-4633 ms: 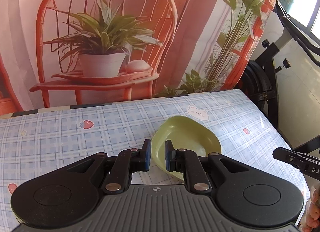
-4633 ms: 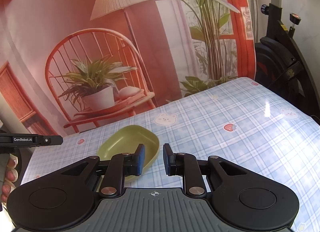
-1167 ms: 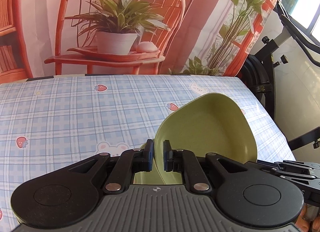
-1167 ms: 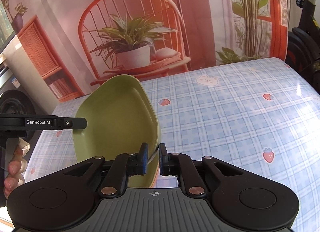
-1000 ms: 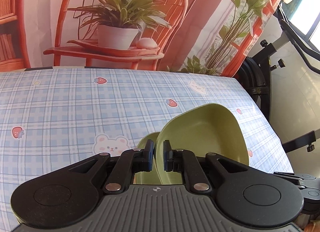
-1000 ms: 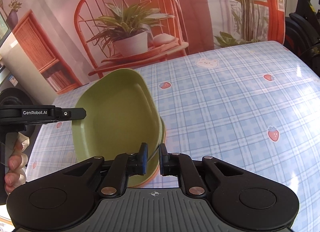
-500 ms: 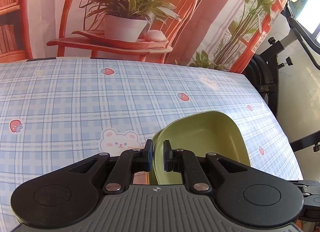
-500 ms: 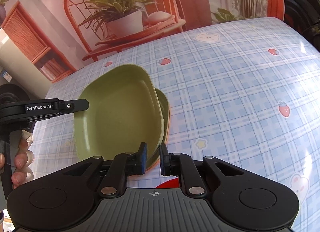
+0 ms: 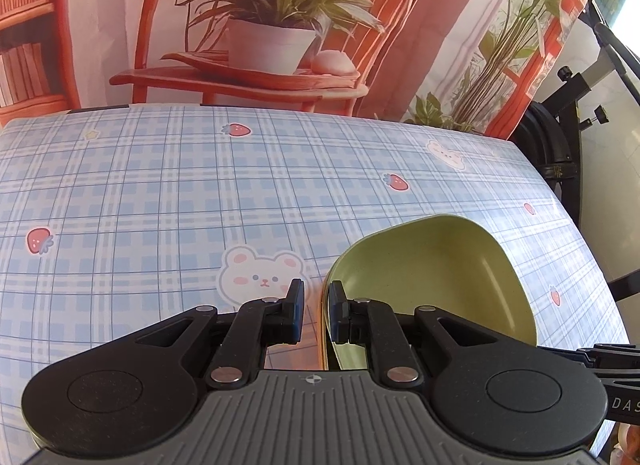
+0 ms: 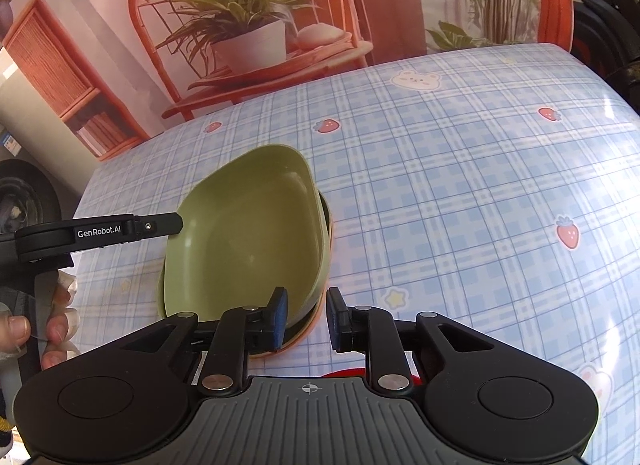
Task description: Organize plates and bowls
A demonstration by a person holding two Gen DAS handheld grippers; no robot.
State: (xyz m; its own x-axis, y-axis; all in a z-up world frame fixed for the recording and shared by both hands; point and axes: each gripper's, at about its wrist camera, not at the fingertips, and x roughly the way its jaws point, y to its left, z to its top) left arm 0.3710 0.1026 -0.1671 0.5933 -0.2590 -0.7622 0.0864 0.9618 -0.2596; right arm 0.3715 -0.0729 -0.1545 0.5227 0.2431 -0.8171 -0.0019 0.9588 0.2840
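My left gripper (image 9: pixel 316 315) straddles the green bowl's (image 9: pixel 432 277) rim, pads barely apart. My right gripper (image 10: pixel 307 319) has just been opening, the rim between its spread pads.

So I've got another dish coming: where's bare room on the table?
Open cloth left of the green bowls, out to the far edge; more to their right. Crowded only at the near edge, where both grippers flank the stack.
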